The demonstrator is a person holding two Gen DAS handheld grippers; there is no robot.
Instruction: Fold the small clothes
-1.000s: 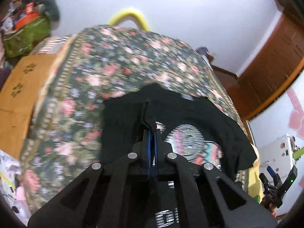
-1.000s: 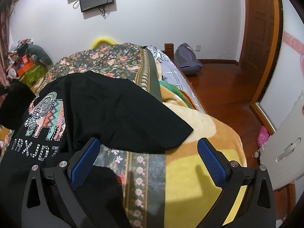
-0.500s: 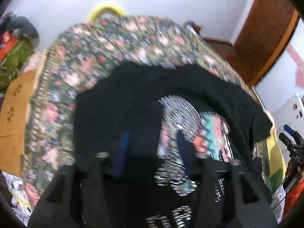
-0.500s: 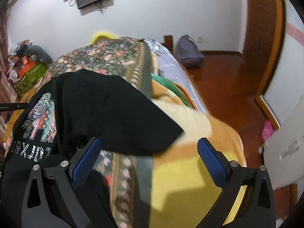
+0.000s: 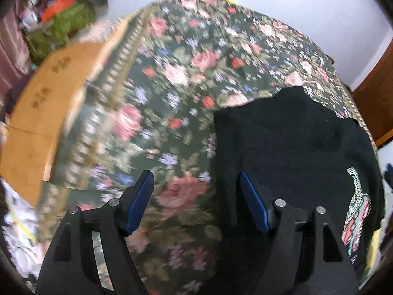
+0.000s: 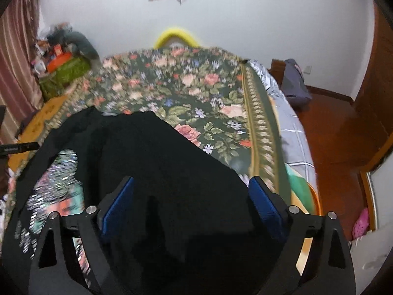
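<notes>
A black T-shirt [image 5: 294, 142] with a colourful elephant print [image 5: 356, 211] lies on the floral bedspread [image 5: 186, 78]. My left gripper [image 5: 196, 194] is open and empty, above the shirt's left edge, with one blue pad over the bedspread and the other over the black cloth. In the right wrist view the T-shirt [image 6: 159, 162] fills the lower middle, its print [image 6: 59, 186] at the left. My right gripper [image 6: 191, 196] is open and empty, its jaws spread over the shirt's right part.
A cardboard box [image 5: 49, 93] stands left of the bed, with a green box and clutter [image 6: 63, 71] behind it. The bed's right edge [image 6: 289, 127] drops to a wooden floor [image 6: 339, 132] with a grey bag [image 6: 292, 83]. A yellow arch [image 6: 176, 34] rises behind the bed.
My left gripper was shut on the shirt a second ago; it has opened, let go and swung left. My right gripper, open throughout, has moved over the shirt.
</notes>
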